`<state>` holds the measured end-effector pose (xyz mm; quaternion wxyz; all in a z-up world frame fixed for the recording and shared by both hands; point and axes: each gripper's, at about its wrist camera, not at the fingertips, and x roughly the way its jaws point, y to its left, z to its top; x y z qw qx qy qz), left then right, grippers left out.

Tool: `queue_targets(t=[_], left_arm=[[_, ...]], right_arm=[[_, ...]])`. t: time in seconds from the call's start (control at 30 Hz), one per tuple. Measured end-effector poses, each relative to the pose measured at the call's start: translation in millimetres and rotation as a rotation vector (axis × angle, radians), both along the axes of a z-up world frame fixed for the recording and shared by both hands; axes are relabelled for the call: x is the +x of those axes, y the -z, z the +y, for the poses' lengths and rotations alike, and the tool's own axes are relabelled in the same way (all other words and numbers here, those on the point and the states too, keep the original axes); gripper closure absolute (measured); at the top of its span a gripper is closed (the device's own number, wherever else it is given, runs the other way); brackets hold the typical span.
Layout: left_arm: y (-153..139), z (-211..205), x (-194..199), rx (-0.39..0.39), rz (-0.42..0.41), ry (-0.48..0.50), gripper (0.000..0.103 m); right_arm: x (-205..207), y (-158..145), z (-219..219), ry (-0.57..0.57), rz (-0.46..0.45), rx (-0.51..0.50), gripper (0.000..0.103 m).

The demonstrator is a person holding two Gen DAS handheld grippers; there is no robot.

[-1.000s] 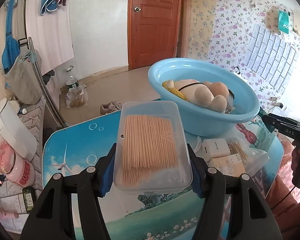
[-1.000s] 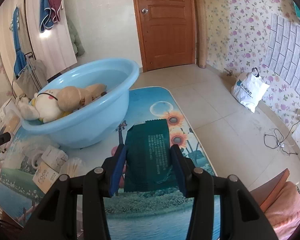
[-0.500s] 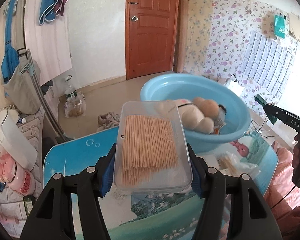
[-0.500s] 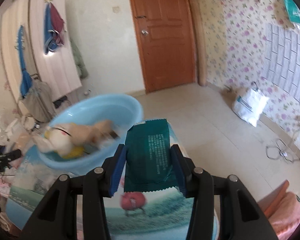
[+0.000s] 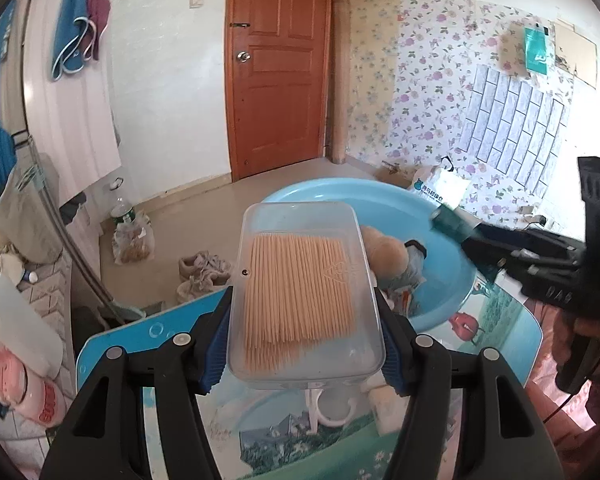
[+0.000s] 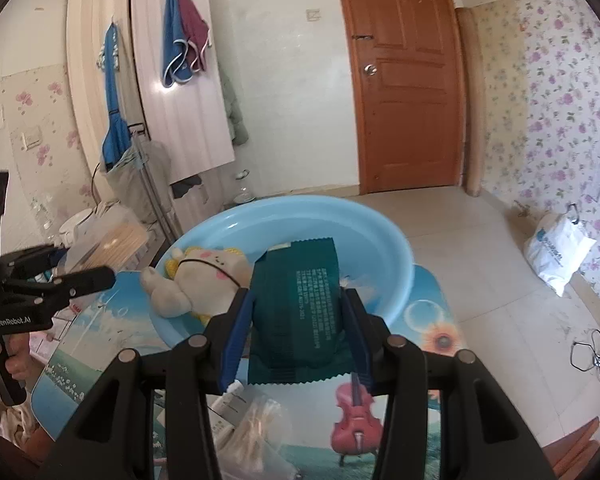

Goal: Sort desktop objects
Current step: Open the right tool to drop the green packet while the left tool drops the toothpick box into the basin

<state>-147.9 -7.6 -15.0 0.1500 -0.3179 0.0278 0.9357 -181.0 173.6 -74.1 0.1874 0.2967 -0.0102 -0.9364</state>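
Note:
My left gripper [image 5: 302, 334] is shut on a clear plastic box of toothpicks [image 5: 304, 292], held in the air above the table, in front of the light blue basin [image 5: 440, 308]. My right gripper [image 6: 296, 340] is shut on a dark green foil packet [image 6: 300, 304], raised in front of the same basin [image 6: 396, 264]. A plush toy [image 6: 204, 276] lies inside the basin. In the left wrist view the right gripper [image 5: 460, 236] shows at the right with the packet's tip over the basin rim. The left gripper [image 6: 80, 264] with its box appears at the left of the right wrist view.
The table [image 6: 432, 412] has a printed picture top with a violin. A bag of cotton swabs [image 6: 260, 420] and small white boxes [image 5: 388, 412] lie near its front. A white plastic bag [image 6: 556, 252] sits on the tiled floor; shoes [image 5: 204, 276] lie by the table's far edge.
Both grippers have risen with their loads and tilted, so the basin sits lower in both views. The right gripper has swung toward the basin; the packet now overlaps it.

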Motion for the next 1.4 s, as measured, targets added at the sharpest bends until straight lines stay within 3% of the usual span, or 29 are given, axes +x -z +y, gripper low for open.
queue_targets(t=[0.63, 1.13, 1.2, 1.27, 1.4], left_arm=[[8.4, 26.6, -55.3, -0.013, -0.026, 0.058, 0.042], [20.9, 56.7, -79.4, -0.057, -0.052, 0.107, 0.041], [20.3, 62.2, -79.2, -0.051, -0.057, 0.122, 0.033], [17.7, 68.3, -74.6, -0.035, -0.058, 0.15, 0.014], [10.7, 76.9, -60.3, -0.053, -0.028, 0.177, 0.009]], right_arm=[[-38.3, 22.0, -10.0, -0.053, -0.085, 0.02, 0.058], [-45.8, 17.6, -0.7, -0.014, -0.1, 0.016, 0.049], [-45.4, 15.6, 5.0, 0.003, -0.102, 0.013, 0.049], [-44.2, 13.2, 9.1, 0.012, -0.098, 0.006, 0.049], [-41.0, 10.5, 11.1, 0.017, -0.091, 0.003, 0.049]])
